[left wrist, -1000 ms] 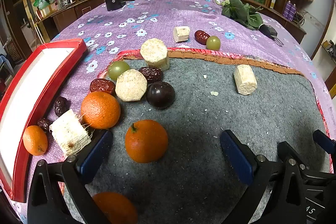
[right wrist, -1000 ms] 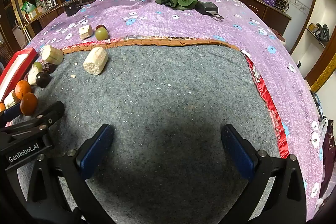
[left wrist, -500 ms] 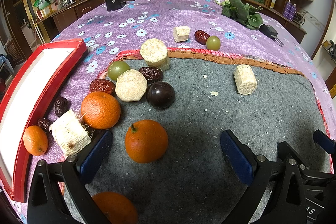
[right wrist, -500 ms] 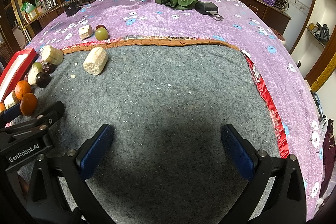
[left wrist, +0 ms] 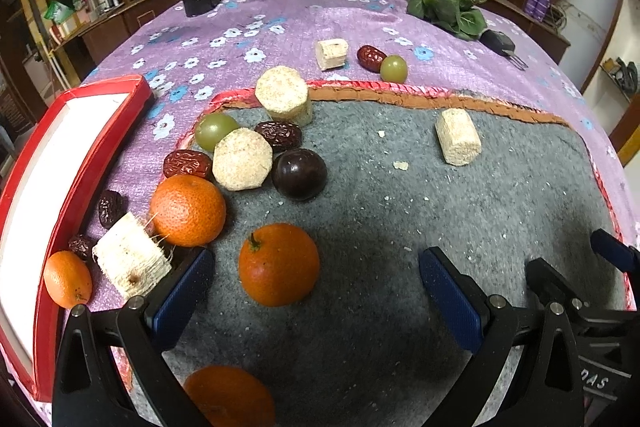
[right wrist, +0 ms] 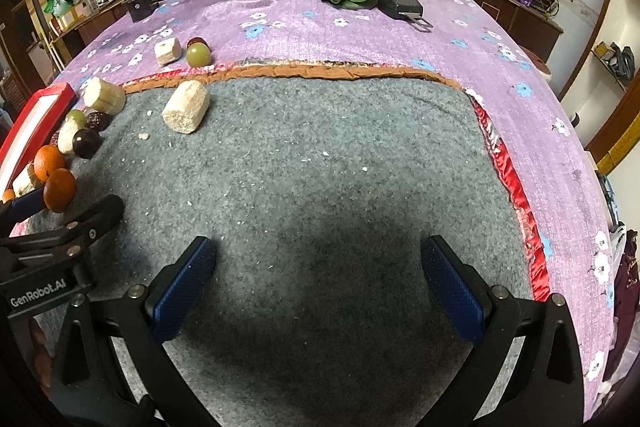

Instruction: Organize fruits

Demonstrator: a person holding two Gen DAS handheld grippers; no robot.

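Nothing moved (grey felt mat (right wrist: 320,167)).

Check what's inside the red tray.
The red tray shows only a bare white floor in the part in view; no fruit in it. Its near end runs past the frame edge, so that part is unseen.

Four oranges (left wrist: 279,263), five pale cut pieces (left wrist: 242,159), two green grapes (left wrist: 215,131), one dark plum (left wrist: 299,174), five dates (left wrist: 187,163)

Oranges (left wrist: 279,264), a dark plum (left wrist: 299,173), green grapes (left wrist: 216,130), red dates (left wrist: 187,163) and pale cane chunks (left wrist: 241,165) lie scattered beside a red tray (left wrist: 86,163).
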